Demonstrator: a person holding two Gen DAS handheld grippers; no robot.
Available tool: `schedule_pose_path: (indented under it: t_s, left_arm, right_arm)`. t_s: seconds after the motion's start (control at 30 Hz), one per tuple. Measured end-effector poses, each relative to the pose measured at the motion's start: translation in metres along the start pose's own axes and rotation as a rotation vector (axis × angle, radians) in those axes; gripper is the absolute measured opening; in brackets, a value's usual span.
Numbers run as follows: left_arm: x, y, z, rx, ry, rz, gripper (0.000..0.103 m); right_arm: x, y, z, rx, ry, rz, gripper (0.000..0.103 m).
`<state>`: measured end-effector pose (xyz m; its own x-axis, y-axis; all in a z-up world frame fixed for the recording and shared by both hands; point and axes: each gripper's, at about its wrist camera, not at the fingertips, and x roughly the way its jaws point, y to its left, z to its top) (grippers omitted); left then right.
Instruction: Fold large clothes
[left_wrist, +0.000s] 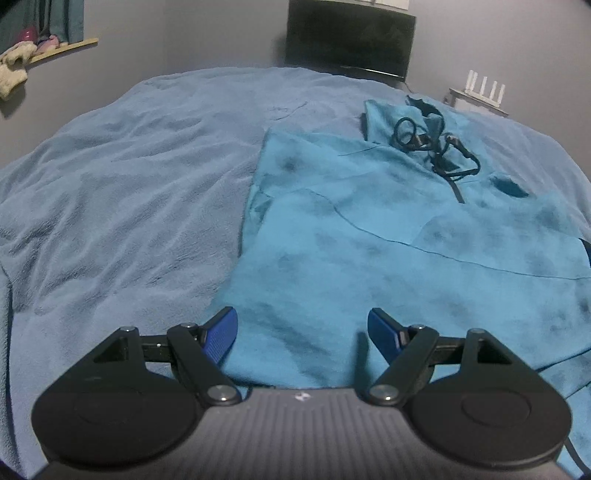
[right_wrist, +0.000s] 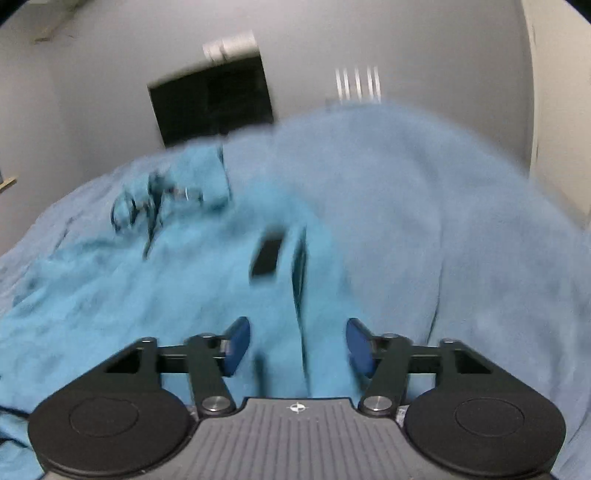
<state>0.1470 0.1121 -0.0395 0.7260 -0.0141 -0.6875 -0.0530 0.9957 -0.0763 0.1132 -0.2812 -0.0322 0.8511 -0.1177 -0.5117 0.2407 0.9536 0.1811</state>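
— One bed (left_wrist: 122, 192) fills both views; where's the garment?
— Teal hoodie (left_wrist: 369, 258) lies flat, centre-right, its right edge cut off, drawstrings (left_wrist: 436, 144) tangled above.
— And the tools?
— Left tool (left_wrist: 302, 332) and right tool (right_wrist: 298, 345) both gape, empty. Right view is blurred.

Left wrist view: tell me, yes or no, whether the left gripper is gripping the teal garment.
No: the left gripper stands open above the teal garment, pads clear of the cloth.

No readable text, label, brand or number shows in either view; the right wrist view is blurred throughout.
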Motion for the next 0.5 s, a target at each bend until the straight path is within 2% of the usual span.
schedule_pose_path:
  t_s: [0.07,0.2,0.33,0.37,0.4,0.47,0.5]
  left_arm:
    - [0.003,-0.004,-0.001,0.019,0.005,-0.018,0.076]
    - [0.012,-0.014,-0.006,0.082,0.025,-0.003,0.076]
    - [0.023,-0.017,-0.01,0.128,0.06,0.017,0.084]
    - [0.027,-0.018,-0.012,0.141,0.074,0.023,0.089]
    - [0.032,-0.019,-0.013,0.155,0.09,0.036,0.096]
    - [0.04,-0.018,-0.017,0.163,0.116,0.053,0.102]
    - [0.042,-0.017,-0.018,0.157,0.121,0.053,0.103]
  right_arm:
    - [-0.009,0.01,0.005,-0.061,-0.052,0.058,0.062]
    - [0.001,0.038,0.002,-0.191,-0.026,0.143,0.07]
    - [0.023,0.05,-0.014,-0.27,0.077,0.147,0.07]
    - [0.031,0.055,-0.014,-0.27,0.115,0.135,0.071]
    - [0.04,0.058,-0.015,-0.257,0.157,0.122,0.075]
    - [0.049,0.051,-0.019,-0.219,0.197,0.124,0.077]
    - [0.054,0.05,-0.019,-0.212,0.197,0.125,0.083]
